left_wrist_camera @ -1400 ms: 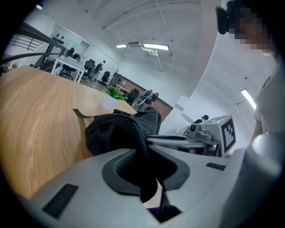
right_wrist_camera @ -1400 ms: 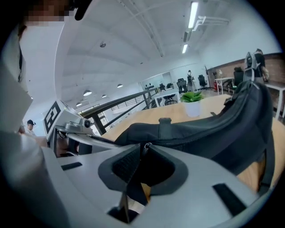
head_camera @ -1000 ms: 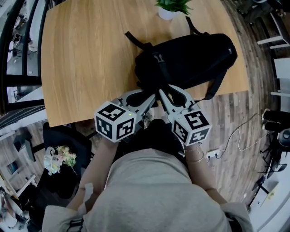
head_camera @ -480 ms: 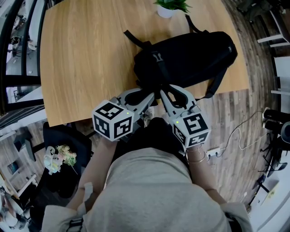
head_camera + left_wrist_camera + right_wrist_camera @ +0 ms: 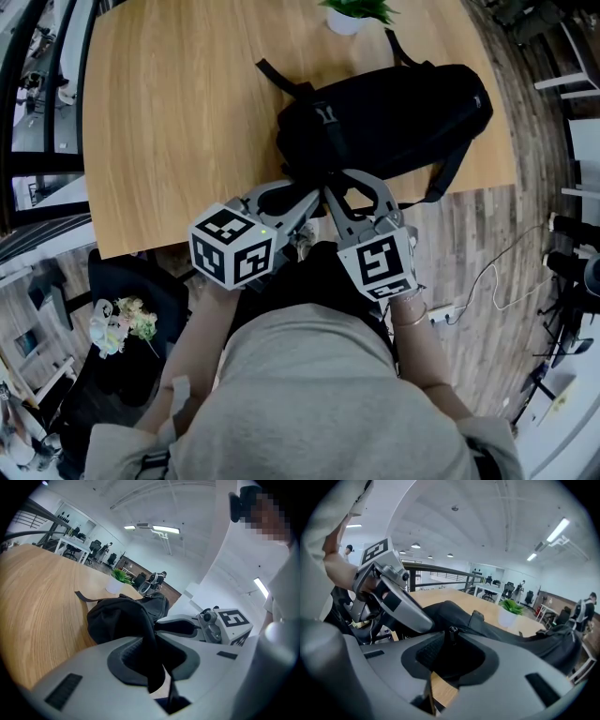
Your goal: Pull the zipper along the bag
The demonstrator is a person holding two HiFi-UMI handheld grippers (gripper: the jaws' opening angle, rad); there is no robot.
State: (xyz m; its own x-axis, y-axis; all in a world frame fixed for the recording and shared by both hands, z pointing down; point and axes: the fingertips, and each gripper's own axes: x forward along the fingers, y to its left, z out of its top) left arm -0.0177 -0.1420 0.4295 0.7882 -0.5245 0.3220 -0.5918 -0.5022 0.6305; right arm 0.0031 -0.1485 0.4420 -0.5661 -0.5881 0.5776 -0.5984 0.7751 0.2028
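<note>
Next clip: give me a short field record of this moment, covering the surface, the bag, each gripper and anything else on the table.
Surface: light wooden table
Bag: black fabric backpack, lying by the table's near edge
Left gripper: jaws shut on a fold of backpack fabric
Right gripper: jaws on the small black zipper pull, just eased slightly wider
Other: small green plant in a white pot at the far edge

Person wore a pale grey-beige short-sleeved top (image 5: 309,394) and a thin bracelet (image 5: 412,319) on the right wrist. Left gripper (image 5: 316,199) and right gripper (image 5: 327,188) had light grey shells, black pad liners and black-and-white marker cubes. Green LED (image 5: 265,228) was lit on the left.
</note>
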